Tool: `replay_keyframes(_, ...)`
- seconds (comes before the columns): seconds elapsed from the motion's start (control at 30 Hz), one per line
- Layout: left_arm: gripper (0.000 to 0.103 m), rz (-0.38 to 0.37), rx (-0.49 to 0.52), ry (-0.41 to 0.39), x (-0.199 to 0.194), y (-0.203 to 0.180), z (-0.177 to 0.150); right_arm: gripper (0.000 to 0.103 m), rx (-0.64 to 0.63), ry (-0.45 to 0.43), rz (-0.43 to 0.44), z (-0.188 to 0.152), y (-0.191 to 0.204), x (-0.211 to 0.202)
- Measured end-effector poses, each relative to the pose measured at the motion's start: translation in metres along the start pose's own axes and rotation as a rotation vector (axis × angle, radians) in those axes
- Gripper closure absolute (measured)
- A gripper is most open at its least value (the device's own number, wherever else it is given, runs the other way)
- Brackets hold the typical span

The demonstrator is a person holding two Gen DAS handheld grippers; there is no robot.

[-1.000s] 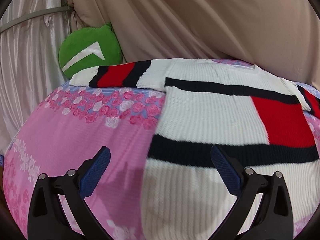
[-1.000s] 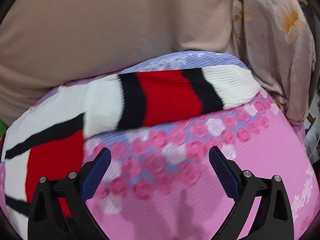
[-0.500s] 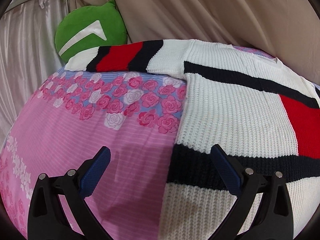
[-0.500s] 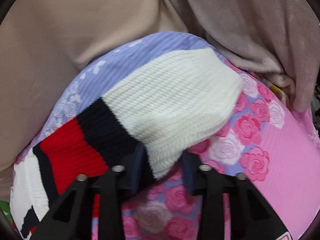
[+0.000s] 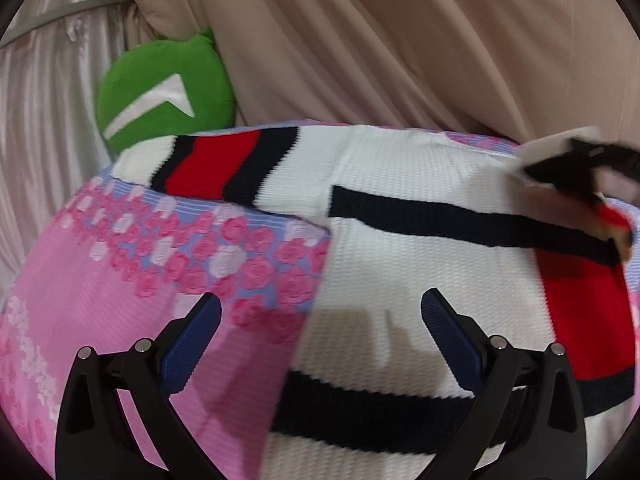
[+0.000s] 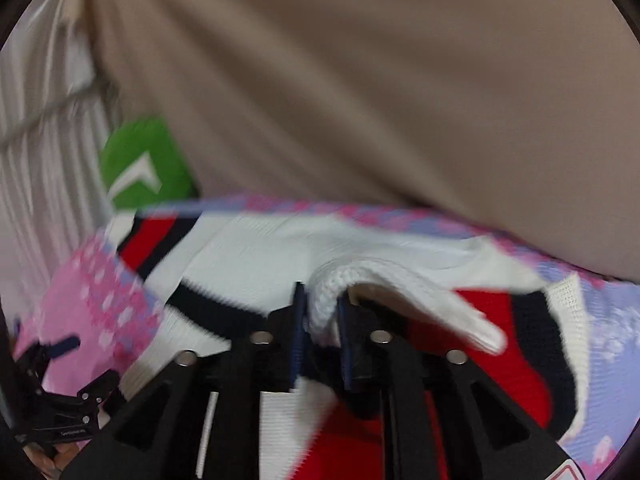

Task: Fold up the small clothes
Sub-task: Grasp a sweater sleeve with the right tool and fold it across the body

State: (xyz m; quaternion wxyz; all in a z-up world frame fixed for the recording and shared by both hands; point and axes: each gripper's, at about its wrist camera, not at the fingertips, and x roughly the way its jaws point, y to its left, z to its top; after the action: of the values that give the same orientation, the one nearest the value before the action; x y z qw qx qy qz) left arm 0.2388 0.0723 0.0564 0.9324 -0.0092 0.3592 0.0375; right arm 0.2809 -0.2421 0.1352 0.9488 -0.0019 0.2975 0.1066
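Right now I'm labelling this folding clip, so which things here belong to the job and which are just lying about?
Part of the job:
- knit sweater
- its right sleeve cuff, pinched in the right gripper
- left gripper, open above the sweater's left edge

Just lying about:
- green cushion
- beige drape
- pink floral bedsheet, only the work surface

Bed covered by a pink sheet [image 5: 80, 300] with a band of pink and white roses on lilac running across its far part. White knit sweater [image 5: 400, 280] with black stripes and red blocks lies flat on the right side of the sheet; one sleeve [image 5: 224, 164] stretches left along the far edge. Green cushion [image 5: 160, 96] with a white mark sits at the far left, touching the sleeve end.
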Motion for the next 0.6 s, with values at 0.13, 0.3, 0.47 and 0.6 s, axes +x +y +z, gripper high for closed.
replay_keyframes(0.13, 0.005, -0.07, 0.006, 0.034, 0.011, -0.008, 0.009, 0.07, -0.027, -0.005, -0.002, -0.011, 0.009, 0.006)
replay_keyframes(0.3, 0.005, -0.14, -0.014, 0.06, 0.026, -0.006, 0.02, 0.049, 0.124, -0.066, -0.122, -0.027, -0.054, -0.031)
replay_keyframes(0.47, 0.005, -0.128, 0.008, 0.045, 0.03, -0.013, 0.016, 0.046, 0.332, 0.081, 0.001, -0.055, -0.095, -0.016)
replay_keyframes(0.6, 0.005, -0.077, 0.051, 0.014, 0.025, -0.016, 0.012, 0.046, 0.324, 0.246, 0.086, -0.072, -0.07, 0.033)
